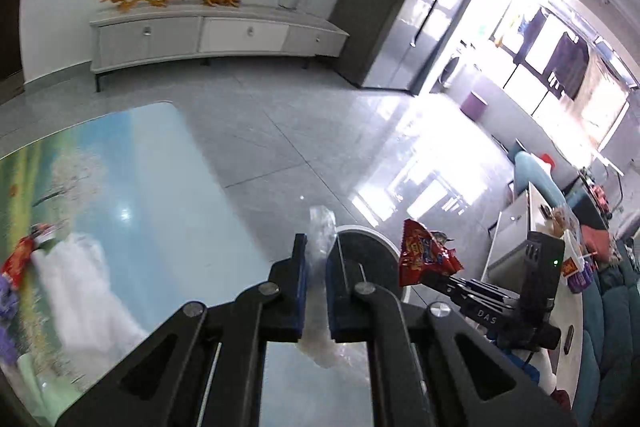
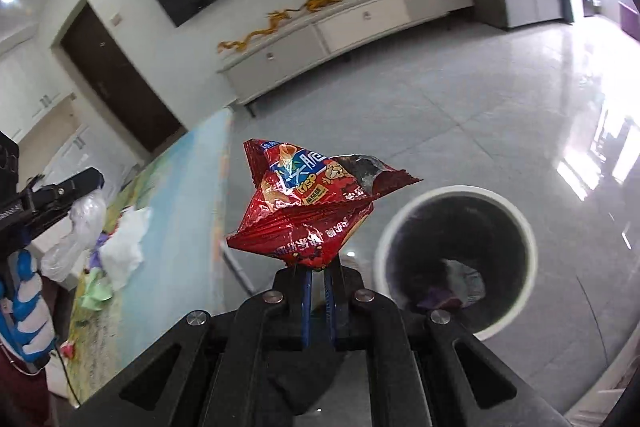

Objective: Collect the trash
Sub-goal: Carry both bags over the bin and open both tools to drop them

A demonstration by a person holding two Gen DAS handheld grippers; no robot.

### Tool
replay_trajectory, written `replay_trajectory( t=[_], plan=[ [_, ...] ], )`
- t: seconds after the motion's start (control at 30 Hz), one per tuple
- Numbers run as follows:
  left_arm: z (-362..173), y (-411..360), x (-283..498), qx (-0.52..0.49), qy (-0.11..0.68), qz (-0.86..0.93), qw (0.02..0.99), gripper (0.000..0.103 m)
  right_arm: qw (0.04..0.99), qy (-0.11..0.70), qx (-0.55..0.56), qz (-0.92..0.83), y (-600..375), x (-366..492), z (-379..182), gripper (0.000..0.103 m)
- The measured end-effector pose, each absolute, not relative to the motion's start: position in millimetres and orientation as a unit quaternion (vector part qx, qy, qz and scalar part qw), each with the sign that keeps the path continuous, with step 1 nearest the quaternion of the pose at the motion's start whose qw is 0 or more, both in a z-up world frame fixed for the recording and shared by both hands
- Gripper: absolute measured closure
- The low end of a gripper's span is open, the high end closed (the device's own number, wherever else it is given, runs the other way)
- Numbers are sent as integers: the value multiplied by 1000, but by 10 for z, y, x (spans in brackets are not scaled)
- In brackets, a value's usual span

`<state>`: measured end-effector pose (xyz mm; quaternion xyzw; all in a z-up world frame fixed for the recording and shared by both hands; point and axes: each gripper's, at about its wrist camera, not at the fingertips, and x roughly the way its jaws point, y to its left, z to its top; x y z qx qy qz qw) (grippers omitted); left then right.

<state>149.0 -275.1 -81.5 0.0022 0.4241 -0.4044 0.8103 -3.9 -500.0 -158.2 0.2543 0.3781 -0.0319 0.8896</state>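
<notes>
Surface [image 1: 132,187] lies left of my two tongs, with one white tissue [image 2: 124,243]. One bin [image 2: 520,223], its inside seen only from the right view, sits beyond my right tongs [image 2: 318,269], clamped on one red snack wrapper [image 2: 312,203]. My left tongs [image 1: 318,255] pinch one clear plastic bag [image 1: 320,227].

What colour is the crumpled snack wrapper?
Red snack wrapper, with blue and yellow print; clearest in the right wrist view.

Glossy grey tile floor [image 1: 280,131], sunlit
</notes>
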Motion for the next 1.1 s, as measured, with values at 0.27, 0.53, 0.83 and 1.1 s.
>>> replay_trajectory(
  t=[0.27,0.53,0.83,1.1],
  plan=[
    [-1265,-4349,1624,48,476,-443,758,90,856,425,264,-134,-5705,58,-2080,94],
    [-1569,-4861,1660,58,495,-445,744,56,839,437,273,-175,-5919,24,-2362,55],
    [-1063,-4280,1369,60,429,-438,788,56,865,389,278,-153,-5778,-112,-1967,55],
    [-548,-3291,1117,55,366,-401,838,56,911,330,231,-86,-5108,-144,-1148,55]
  ],
)
